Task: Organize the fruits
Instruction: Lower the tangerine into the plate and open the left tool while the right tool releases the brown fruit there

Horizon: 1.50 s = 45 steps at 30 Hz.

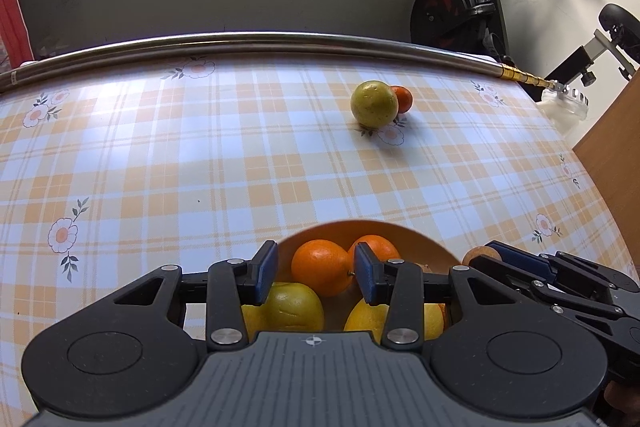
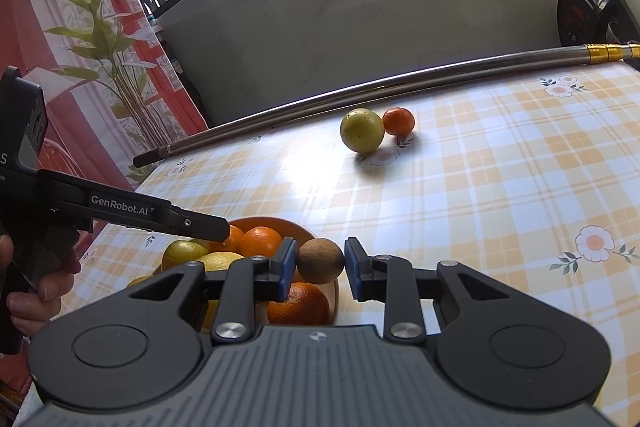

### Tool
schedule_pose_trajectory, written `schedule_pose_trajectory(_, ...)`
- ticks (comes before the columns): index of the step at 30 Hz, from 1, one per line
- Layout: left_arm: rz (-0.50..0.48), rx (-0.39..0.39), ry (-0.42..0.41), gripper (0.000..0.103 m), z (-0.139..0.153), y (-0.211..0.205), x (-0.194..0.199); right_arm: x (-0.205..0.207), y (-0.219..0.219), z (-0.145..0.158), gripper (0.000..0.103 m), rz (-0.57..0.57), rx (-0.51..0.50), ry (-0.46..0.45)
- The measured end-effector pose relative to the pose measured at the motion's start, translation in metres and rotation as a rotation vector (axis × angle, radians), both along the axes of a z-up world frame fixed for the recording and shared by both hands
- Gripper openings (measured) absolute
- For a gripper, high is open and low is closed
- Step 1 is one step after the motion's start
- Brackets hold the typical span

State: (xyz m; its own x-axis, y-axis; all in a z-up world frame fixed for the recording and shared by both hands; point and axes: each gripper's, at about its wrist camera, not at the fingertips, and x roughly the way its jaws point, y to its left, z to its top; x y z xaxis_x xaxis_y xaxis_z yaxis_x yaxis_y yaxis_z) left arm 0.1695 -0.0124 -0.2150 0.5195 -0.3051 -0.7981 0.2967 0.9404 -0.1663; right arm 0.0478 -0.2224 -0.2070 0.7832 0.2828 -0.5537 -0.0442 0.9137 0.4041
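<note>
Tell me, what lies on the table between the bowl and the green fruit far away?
Nothing: in both wrist views only bare checked tablecloth lies between the bowl and the green fruit.

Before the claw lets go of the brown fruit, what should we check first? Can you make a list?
1. Right gripper grips the brown fruit: ok.
2. Brown fruit is above the bowl: ok, near its rim.
3. Space left in the bowl: cannot tell, oranges and yellow fruits already fill much of it.
4. Left gripper out of the way: not ok, it hovers over the bowl, holding nothing.
5. Fruit left to collect: green fruit and small orange sit on the table.
</note>
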Motion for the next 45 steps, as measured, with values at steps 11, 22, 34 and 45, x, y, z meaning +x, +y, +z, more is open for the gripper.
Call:
schedule_pose_trajectory(11, 0.036, 0.009, -0.102, 0.044, 0.032, 0.012, -0.032, -0.01, 0.015, 0.016, 0.029, 0.046, -0.02, -0.003)
schedule_pose_trajectory(22, 0.097, -0.025, -0.129, 0.045, 0.048, 0.044, -0.071, -0.025, 0.053, 0.024, 0.029, 0.186, -0.023, 0.067)
schedule_pose_trajectory(34, 0.152, -0.062, -0.146, 0.045, 0.052, 0.075, -0.101, -0.036, 0.088, 0.014, 0.029, 0.262, -0.098, 0.172)
schedule_pose_trajectory(45, 0.163, -0.073, -0.15, 0.045, 0.054, 0.085, -0.111, -0.037, 0.103, 0.004, 0.029, 0.271, -0.111, 0.216)
